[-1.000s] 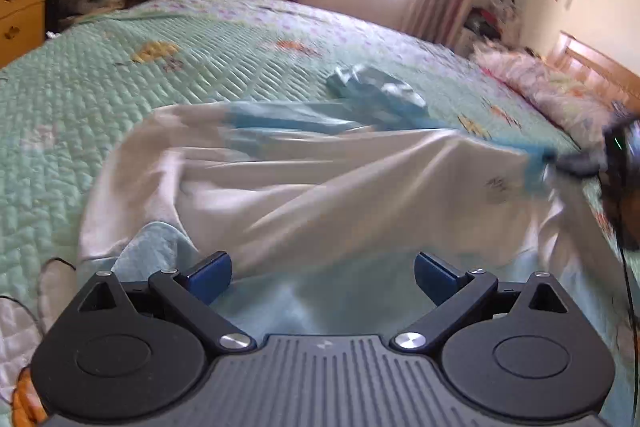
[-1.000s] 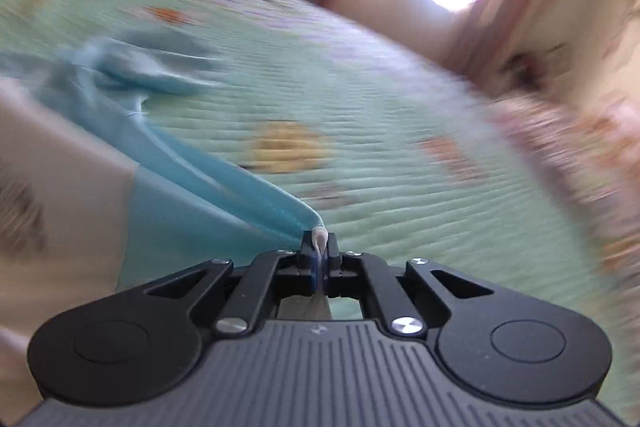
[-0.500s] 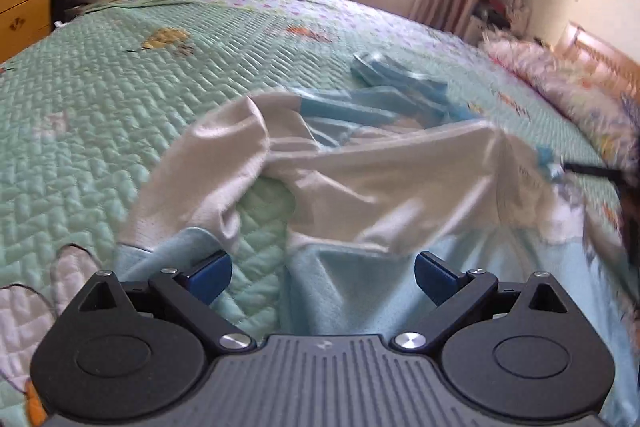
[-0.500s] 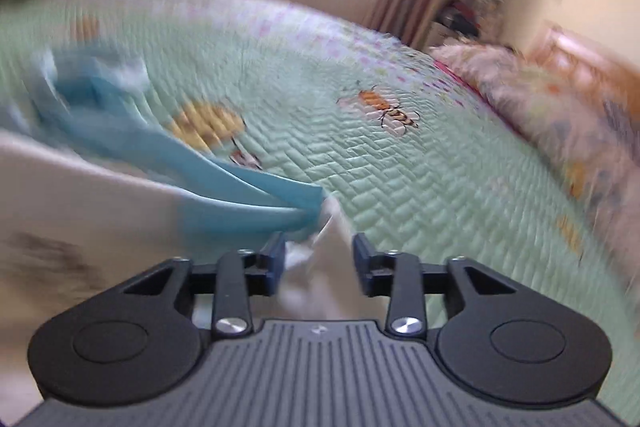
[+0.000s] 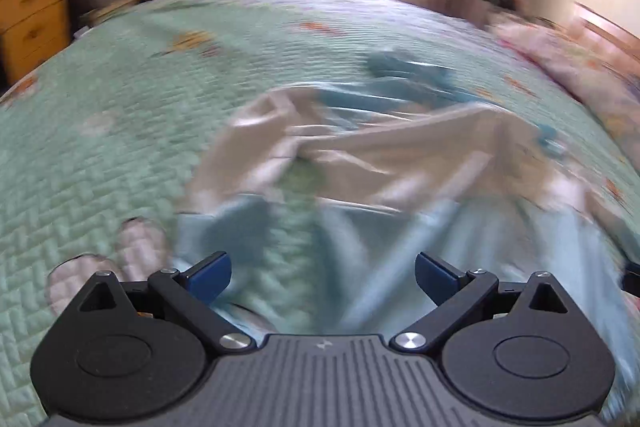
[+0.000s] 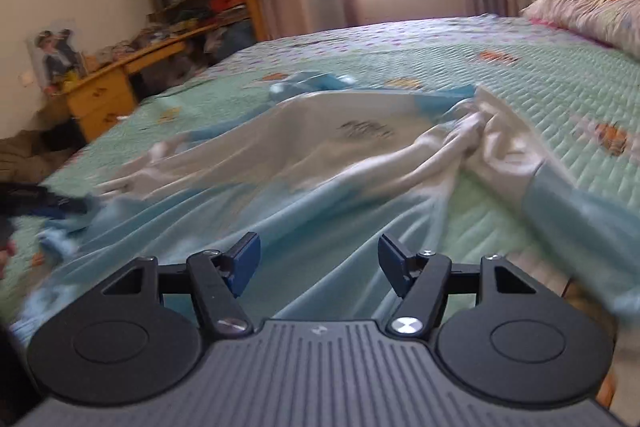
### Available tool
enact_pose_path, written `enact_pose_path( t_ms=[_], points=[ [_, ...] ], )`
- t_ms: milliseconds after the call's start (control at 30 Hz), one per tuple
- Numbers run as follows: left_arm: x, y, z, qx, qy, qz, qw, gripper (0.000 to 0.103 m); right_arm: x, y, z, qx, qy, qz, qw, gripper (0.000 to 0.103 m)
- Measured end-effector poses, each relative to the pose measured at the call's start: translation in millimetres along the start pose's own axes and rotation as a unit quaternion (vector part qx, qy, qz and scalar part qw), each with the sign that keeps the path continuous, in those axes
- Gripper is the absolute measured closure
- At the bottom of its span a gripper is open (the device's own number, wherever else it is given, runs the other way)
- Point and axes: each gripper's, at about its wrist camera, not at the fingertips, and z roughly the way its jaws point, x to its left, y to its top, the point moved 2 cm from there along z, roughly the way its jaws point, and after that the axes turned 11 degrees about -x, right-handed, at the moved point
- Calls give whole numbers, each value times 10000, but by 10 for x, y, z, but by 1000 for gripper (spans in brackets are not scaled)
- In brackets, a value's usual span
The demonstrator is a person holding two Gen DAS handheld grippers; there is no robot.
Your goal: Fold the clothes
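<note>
One garment [image 6: 320,163], white in the body with pale blue panels and trim, lies rumpled on the green quilted bedspread [image 6: 560,75], and everything else is placed from it. Off its left edge the left gripper [image 5: 323,269] hovers with jaws apart and nothing between them, over a blue hem; that view is smeared, so which hem is probably unknowable. Over the garment's near blue skirt, the right gripper [image 6: 319,259] has just been opening and holds no cloth. At the garment's right, a white sleeve with a blue cuff [image 6: 560,195] trails outward. The fabric looks light, limp and slippery, likely to bunch; seams, cuffs or hem corners seem the surest holds.
</note>
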Motion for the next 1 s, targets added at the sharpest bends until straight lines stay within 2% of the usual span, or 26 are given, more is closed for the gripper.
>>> enact_pose_path(
  t_ms=[67,133,267,367,400,467,533,600,633,667,700,733,767,833,900,967,1000],
  points=[
    [-217,-65,-64,-42,-133,539,9984,2,161,-73,-112,118,417,66,9990,36],
    [-381,-146,-53,-24,28,945,9955,2,343,-76,-84,215,569,-19,9981,36],
    [-476,-282,68,229,66,1015,9945,2,620,-55,59,223,639,-92,9977,36],
    [-458,-329,140,232,415,1178,9919,2,684,-15,336,601,489,46,9970,36],
    [-441,-324,162,199,534,1232,9907,2,660,-13,421,759,473,268,9956,36],
    [-400,-280,228,144,618,1258,9900,2,607,-27,573,1027,403,660,9917,36],
    [-375,-220,340,122,576,1268,9902,2,580,-54,667,1158,344,776,9896,38],
    [-388,-174,516,184,568,1431,9879,2,568,-76,737,1154,416,836,9889,59],
    [-395,-173,618,271,564,1547,9860,2,553,-70,764,1129,488,894,9884,84],
    [-396,-174,721,377,584,1615,9844,1,528,-71,803,1136,474,901,9883,100],
    [-391,-163,790,441,560,1595,9846,1,504,-71,841,1143,459,908,9882,100],
    [-376,-136,805,443,471,1501,9866,4,479,-69,874,1146,451,926,9881,101],
    [-365,-108,816,447,367,1414,9883,14,456,-58,879,1131,471,1001,9874,101],
    [-350,-64,808,455,189,1325,9900,27,408,-34,890,1099,511,1150,9859,101],
    [-341,-51,822,462,136,1367,9894,34,365,13,868,1004,543,1302,9849,101],
    [-362,-53,861,447,120,1544,9869,55,311,99,855,820,592,1476,9839,101],
    [-377,-35,881,437,131,1607,9860,62,285,143,873,734,603,1533,9836,101]
  ],
)
